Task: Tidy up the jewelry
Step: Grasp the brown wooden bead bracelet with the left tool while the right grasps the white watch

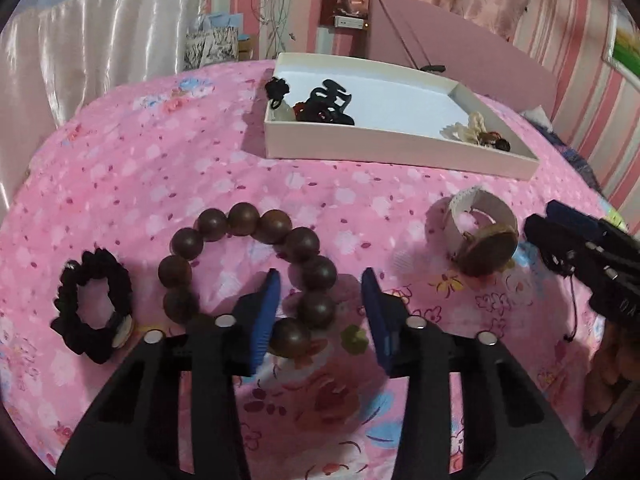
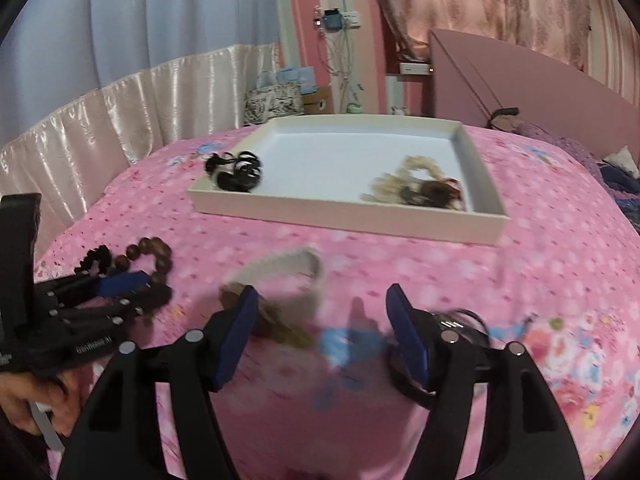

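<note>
Left gripper (image 1: 320, 312) is set low over the bead bracelet (image 1: 248, 276), jaws part-open astride its near right beads, pads not seen pressing; a pickup is judged intended. Right gripper (image 2: 320, 336) stands open and empty, just right of the watch (image 2: 280, 300). Both items lie near of the tray (image 1: 400, 152), judged their destination.
</note>
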Demonstrator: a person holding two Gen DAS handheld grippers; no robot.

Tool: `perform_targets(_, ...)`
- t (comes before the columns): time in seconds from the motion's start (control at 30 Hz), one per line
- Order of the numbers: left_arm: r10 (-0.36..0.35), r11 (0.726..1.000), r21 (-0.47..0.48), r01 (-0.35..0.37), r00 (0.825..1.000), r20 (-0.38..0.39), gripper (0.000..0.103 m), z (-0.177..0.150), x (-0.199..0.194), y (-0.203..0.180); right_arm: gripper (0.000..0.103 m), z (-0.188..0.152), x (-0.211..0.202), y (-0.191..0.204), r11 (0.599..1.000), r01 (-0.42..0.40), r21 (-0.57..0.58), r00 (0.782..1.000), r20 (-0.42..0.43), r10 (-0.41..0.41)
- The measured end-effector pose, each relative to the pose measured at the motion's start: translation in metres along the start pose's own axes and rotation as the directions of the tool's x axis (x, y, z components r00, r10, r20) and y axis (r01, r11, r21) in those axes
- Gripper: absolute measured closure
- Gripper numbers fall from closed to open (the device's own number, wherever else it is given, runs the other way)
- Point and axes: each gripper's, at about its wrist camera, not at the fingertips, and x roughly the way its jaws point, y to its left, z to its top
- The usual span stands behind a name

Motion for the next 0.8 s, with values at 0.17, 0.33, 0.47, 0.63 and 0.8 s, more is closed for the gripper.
perform_targets(0.17,-0.066,0.994,-0.085,0.067,0.998,0.017,0.080,-0.001,-0.001,0.016,0.033,0.000,0.016,0.020,1.000,-0.011,-0.028,0.999,-0.051,0.010)
perform_targets(0.33,-0.088,0.992,-0.089,0.089,0.996,0.023,0.082,-0.002,-0.003,0.016,0.030,0.004,0.038,0.033,0.997,0.042,-0.063,0.993,-0.110,-0.048)
perform_targets(0.47,-0.120,0.989,-0.090,0.121,0.993,0.023,0.082,-0.003,-0.003,0.015,0.031,0.006,0.053,0.031,0.997,0.058,-0.057,0.984,-0.166,-0.066)
perform_targets(0.63,-0.114,0.991,-0.061,0.115,0.993,0.017,0.084,-0.002,-0.001,0.008,0.056,0.004,0.053,0.029,0.997,0.053,-0.057,0.986,-0.158,-0.062)
perform_targets(0.8,-0.127,0.990,-0.056,0.129,0.991,0.042,0.087,-0.003,-0.006,0.008,0.065,0.002,0.040,0.023,0.999,-0.019,-0.038,0.992,-0.129,0.014)
